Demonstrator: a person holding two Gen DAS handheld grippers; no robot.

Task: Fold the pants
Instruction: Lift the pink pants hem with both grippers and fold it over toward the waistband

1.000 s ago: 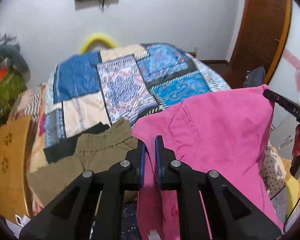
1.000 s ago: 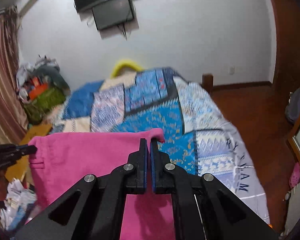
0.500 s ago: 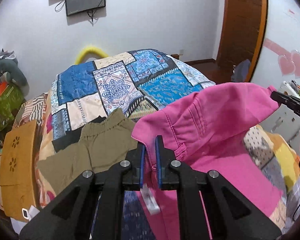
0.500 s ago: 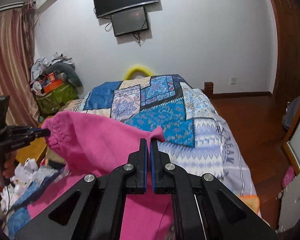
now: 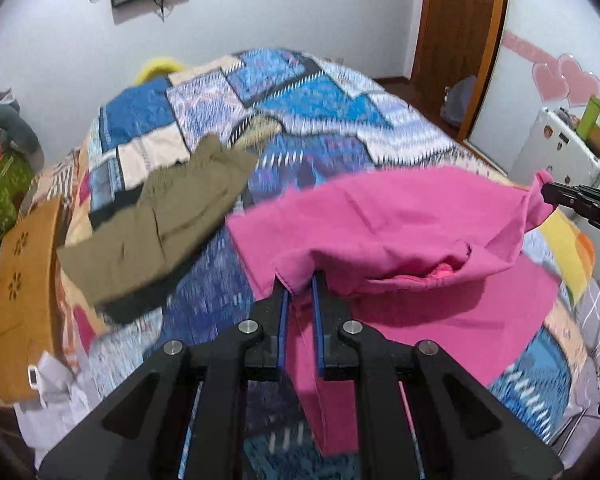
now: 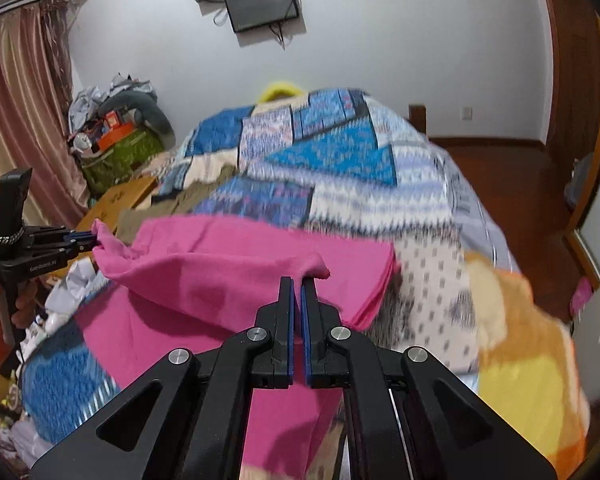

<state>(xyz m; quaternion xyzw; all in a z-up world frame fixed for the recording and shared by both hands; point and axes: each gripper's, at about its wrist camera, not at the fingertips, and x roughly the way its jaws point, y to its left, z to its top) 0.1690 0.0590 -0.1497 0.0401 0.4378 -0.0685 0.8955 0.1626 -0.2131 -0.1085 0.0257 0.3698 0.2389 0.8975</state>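
Olive-green shorts (image 5: pixel 156 236) are lying on the patchwork bedspread (image 5: pixel 320 96). A wall-mounted screen (image 6: pixel 262 2) is hanging above.

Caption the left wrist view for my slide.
Left gripper and right gripper hold pink pants over the patchwork bed.

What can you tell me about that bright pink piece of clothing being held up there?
The pink pants look like soft, matte cotton, bright magenta all over. The left gripper and right gripper each pinch one end of an edge, so the cloth sags between them, doubled over on itself. The lower part lies on the patchwork bedspread, next to olive pants. Motion blur hides finer details.
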